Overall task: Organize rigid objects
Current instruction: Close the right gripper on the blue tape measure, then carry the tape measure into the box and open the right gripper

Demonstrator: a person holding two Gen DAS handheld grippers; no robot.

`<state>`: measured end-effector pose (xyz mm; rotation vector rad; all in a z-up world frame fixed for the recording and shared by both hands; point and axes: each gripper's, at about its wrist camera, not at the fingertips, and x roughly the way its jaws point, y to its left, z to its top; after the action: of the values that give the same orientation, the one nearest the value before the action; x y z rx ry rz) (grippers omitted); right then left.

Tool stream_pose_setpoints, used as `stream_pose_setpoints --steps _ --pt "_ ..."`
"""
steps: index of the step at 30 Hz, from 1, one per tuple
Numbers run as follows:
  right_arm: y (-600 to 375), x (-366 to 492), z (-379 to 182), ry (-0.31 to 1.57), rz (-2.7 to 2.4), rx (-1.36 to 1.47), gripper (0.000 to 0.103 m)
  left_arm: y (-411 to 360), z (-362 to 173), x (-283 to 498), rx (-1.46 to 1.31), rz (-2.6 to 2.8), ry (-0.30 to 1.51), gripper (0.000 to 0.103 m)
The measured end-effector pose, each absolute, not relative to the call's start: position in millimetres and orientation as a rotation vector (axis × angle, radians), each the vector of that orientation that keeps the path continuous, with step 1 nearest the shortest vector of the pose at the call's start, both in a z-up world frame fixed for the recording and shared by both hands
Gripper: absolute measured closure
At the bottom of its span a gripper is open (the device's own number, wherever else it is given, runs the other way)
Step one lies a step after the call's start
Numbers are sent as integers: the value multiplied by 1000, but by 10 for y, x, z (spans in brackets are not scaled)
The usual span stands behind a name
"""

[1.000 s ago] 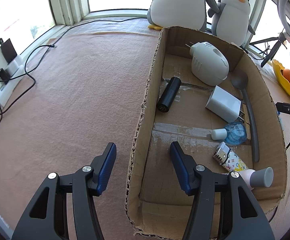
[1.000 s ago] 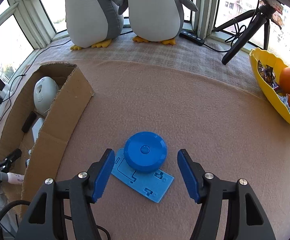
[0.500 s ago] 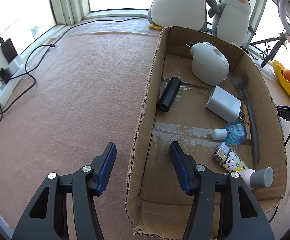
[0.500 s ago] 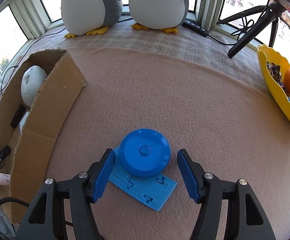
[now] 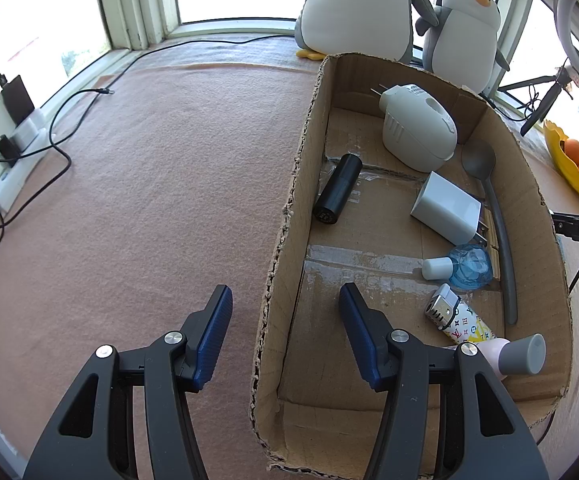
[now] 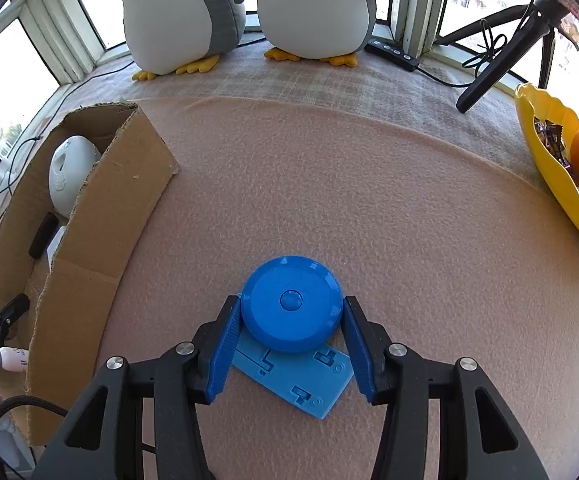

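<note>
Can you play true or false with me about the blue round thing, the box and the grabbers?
1. The right gripper has its fingers on both sides of the blue round disc. True.
2. The disc sits on top of a flat blue plate. True.
3. The left gripper is holding the black cylinder. False: its jaws are open and empty, one on each side of the box wall; the cylinder lies further inside the cardboard box.
4. The grey spoon lies on the cloth outside the box. False: it is inside the box.
5. The yellow bowl holds oranges. True.
</note>
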<state>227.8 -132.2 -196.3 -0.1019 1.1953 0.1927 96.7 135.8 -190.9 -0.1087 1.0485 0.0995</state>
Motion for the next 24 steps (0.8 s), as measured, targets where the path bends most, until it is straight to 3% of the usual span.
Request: stream_pose_setpoints --steps 12,24 --pt "-1281 2185 -1595 1111 228 -50 57 1358 -1909 967 -108 100 1048 46" --pt "-642 2034 -1152 1021 399 -44 57 1355 -1907 963 -112 98 1047 46"
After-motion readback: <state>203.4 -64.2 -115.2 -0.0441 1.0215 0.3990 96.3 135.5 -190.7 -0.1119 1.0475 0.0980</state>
